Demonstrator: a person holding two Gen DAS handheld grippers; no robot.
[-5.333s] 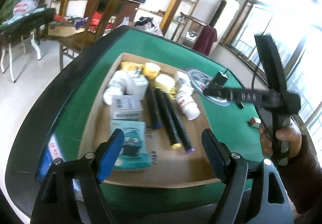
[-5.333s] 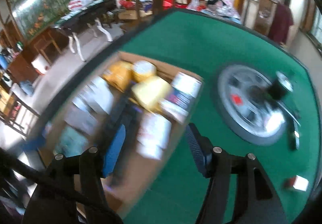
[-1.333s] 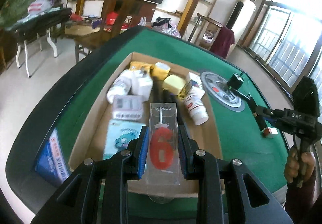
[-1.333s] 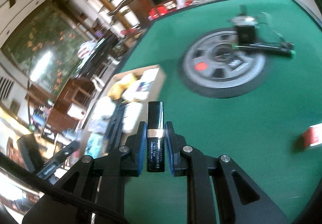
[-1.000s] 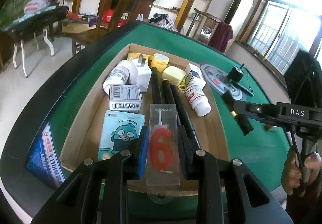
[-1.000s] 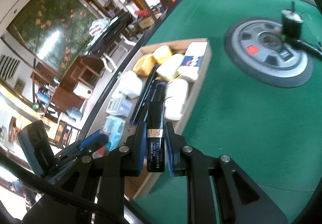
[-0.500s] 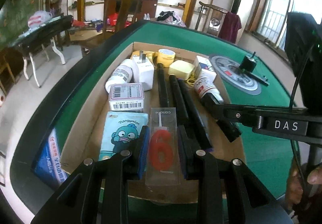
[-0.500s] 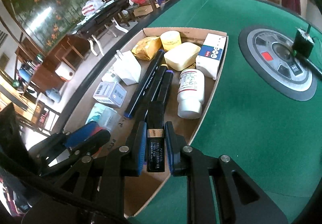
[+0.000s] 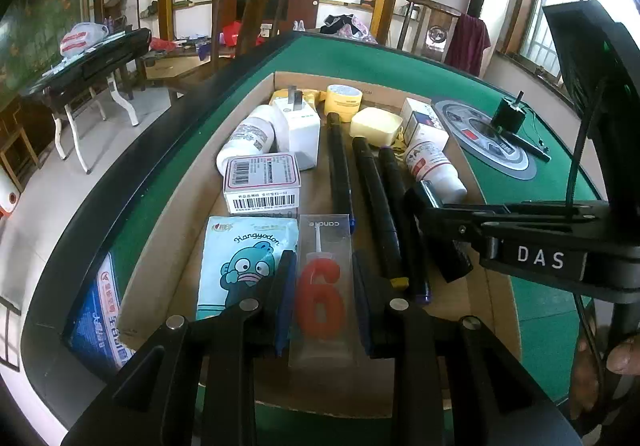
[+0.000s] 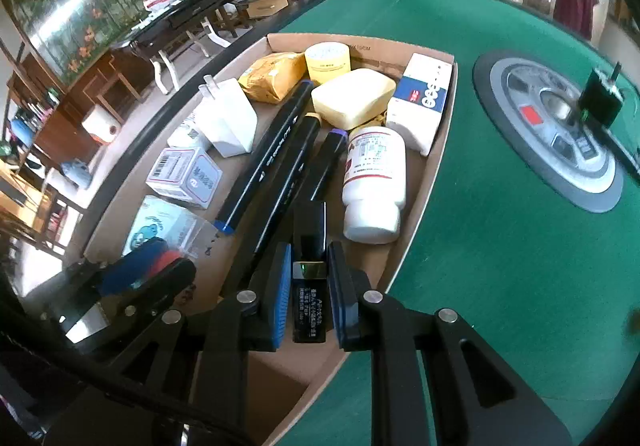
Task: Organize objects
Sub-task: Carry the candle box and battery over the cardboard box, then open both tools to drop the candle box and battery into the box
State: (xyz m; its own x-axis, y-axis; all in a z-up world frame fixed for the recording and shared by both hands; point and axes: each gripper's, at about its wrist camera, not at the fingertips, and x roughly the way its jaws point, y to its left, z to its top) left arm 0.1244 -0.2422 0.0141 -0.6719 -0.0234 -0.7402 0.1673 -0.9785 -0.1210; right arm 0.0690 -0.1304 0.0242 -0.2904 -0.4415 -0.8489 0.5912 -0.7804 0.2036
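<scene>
Left wrist view shows my left gripper (image 9: 322, 302) clamped on the clear-cased red "6" candle (image 9: 321, 288), held over the near end of the cardboard tray (image 9: 176, 230), beside the blue cartoon packet (image 9: 244, 262); right wrist view shows my right gripper (image 10: 307, 290) pinching a black lipstick tube (image 10: 308, 266) above the tray's near end, just beside the white pill bottle (image 10: 374, 181) and the black markers (image 10: 276, 153); tray sits on the green table (image 10: 500, 246).
</scene>
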